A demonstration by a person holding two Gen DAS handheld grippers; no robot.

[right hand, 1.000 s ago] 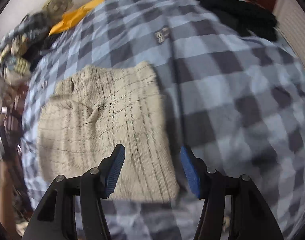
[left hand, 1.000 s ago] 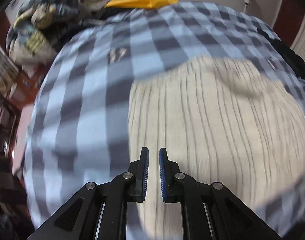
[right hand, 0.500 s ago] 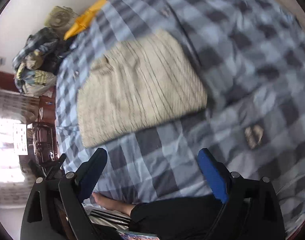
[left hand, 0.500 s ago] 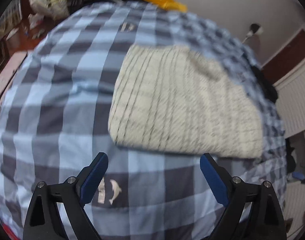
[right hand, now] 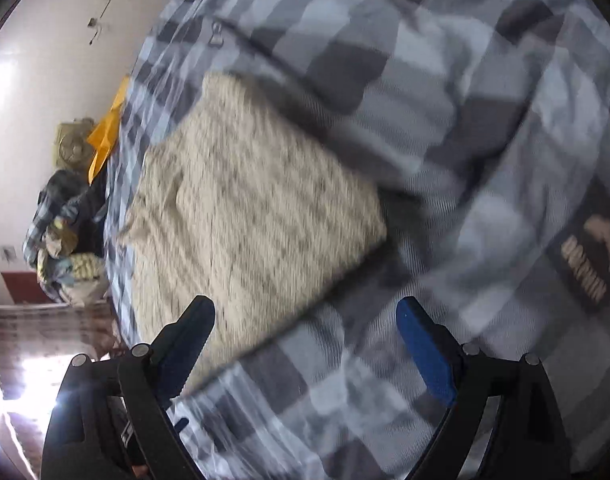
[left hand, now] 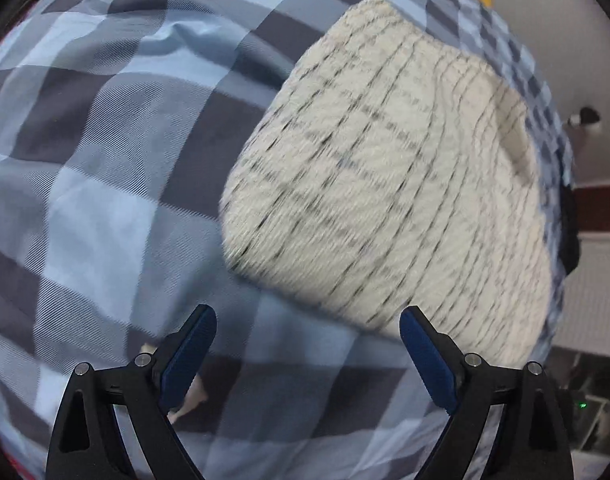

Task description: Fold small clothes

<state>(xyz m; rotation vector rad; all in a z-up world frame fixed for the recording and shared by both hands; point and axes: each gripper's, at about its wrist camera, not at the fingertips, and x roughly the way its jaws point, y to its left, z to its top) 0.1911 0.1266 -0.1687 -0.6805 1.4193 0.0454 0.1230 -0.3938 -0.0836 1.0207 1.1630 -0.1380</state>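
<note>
1. Left wrist view: the cream knitted garment (left hand: 389, 196) lies folded flat on the checked bed cover (left hand: 105, 160), just beyond the left gripper (left hand: 307, 342), whose jaws have just been opening and stand wide, holding nothing.
2. The right gripper (right hand: 305, 334) is likewise released, over the garment's near corner.
3. I judge the next fold needs both near corners pinched through all layers, then lifted evenly.

Folded sweater (left hand: 389, 184) on bedspread (left hand: 105, 168)
</note>
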